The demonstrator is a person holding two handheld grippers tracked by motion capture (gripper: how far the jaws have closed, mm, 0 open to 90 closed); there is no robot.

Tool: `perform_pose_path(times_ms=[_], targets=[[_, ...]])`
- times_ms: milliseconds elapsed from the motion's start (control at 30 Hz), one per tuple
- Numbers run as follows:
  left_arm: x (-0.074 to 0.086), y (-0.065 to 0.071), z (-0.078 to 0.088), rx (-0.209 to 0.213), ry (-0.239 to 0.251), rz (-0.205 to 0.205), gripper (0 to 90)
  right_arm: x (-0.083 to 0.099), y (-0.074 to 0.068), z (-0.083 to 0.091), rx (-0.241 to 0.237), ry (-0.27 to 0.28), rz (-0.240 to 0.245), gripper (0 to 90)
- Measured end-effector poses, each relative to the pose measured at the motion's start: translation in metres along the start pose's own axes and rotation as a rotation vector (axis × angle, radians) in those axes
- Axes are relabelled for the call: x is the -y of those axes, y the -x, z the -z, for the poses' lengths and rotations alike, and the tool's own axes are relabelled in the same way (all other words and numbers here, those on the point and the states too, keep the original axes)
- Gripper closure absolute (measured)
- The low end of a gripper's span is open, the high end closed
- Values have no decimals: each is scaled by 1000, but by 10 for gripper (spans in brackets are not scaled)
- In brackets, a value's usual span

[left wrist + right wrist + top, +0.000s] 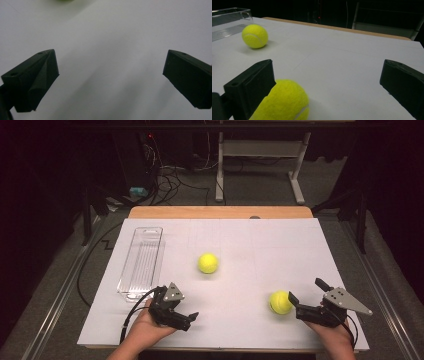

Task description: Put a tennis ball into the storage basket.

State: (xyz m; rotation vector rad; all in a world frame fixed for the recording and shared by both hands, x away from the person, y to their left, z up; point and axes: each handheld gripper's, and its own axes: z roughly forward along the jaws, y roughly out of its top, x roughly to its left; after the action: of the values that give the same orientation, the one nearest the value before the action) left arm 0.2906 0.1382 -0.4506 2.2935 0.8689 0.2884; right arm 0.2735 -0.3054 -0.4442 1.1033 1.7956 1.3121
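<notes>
While the tray point(141, 262) lay empty along the left side of the white sheet point(260, 245), the left gripper point(192, 318) rested just beside its near end, low at the front of the table. Its jaws stood wide apart with nothing between them; in the left gripper view they framed bare sheet, with a sliver of yellow-green at the top edge.

Near the middle of the sheet sat the far ball point(208, 263), well apart from both grippers and a little to the right of the tray.

Further right, the near ball point(280, 302) lay at the front. The right gripper point(306, 296) was spread wide and gripped nothing; the right gripper view showed one jaw right beside this ball, whether touching I cannot tell, the other well clear.
</notes>
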Motion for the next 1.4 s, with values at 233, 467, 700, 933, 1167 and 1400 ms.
perform_pose_path(times_ms=[233,467,700,933,1167,1400], targets=[[-1,3,-6,2,-72,11,8,1,1,6,-4,5,11,0],[-6,8,-14,14,-180,9,8,0,1,9,-5,18,8,0],[-25,6,-18,31,-182,54,6,0,2,10,-10,23,-1,0],[-53,-4,-30,44,-212,95,6,1,3,11,-15,26,-8,0],[-75,-19,-38,17,-218,129,6,1,3,11,-16,26,-11,0],[-93,-36,-49,-10,-207,159,6,1,2,10,-20,24,-10,0]])
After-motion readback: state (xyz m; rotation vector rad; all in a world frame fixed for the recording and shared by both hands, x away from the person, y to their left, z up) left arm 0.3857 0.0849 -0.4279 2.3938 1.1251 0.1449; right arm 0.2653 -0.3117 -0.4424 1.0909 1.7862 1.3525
